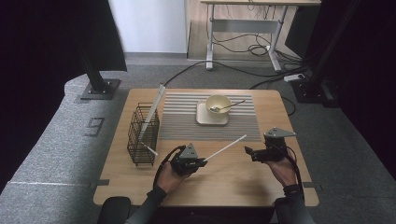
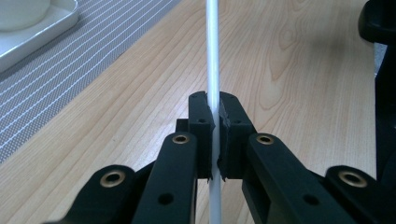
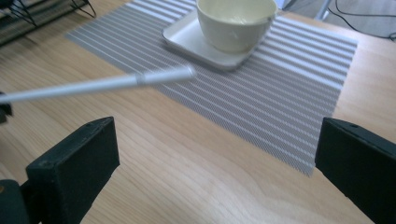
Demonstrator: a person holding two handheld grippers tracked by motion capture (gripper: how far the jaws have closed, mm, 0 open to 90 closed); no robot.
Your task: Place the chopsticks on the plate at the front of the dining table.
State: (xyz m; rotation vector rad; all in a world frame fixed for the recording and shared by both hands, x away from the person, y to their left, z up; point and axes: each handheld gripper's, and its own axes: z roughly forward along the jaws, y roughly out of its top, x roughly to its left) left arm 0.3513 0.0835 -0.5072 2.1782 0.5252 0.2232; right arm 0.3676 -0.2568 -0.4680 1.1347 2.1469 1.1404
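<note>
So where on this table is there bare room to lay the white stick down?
Bare wood runs along the table's near edge, between the left gripper, shut on the white stick, and the open right gripper. The striped mat is free left of the tray with the bowl. It is crowded by the wire basket.

chopstick: showing white along its whole length
left gripper: showing black, its top plate grey
right gripper: showing black, its top plate grey too
placemat: showing grey with thin pale stripes
bowl: showing pale cream
tray: showing off-white under the bowl
wire basket: showing black
table: showing light wood grain
</note>
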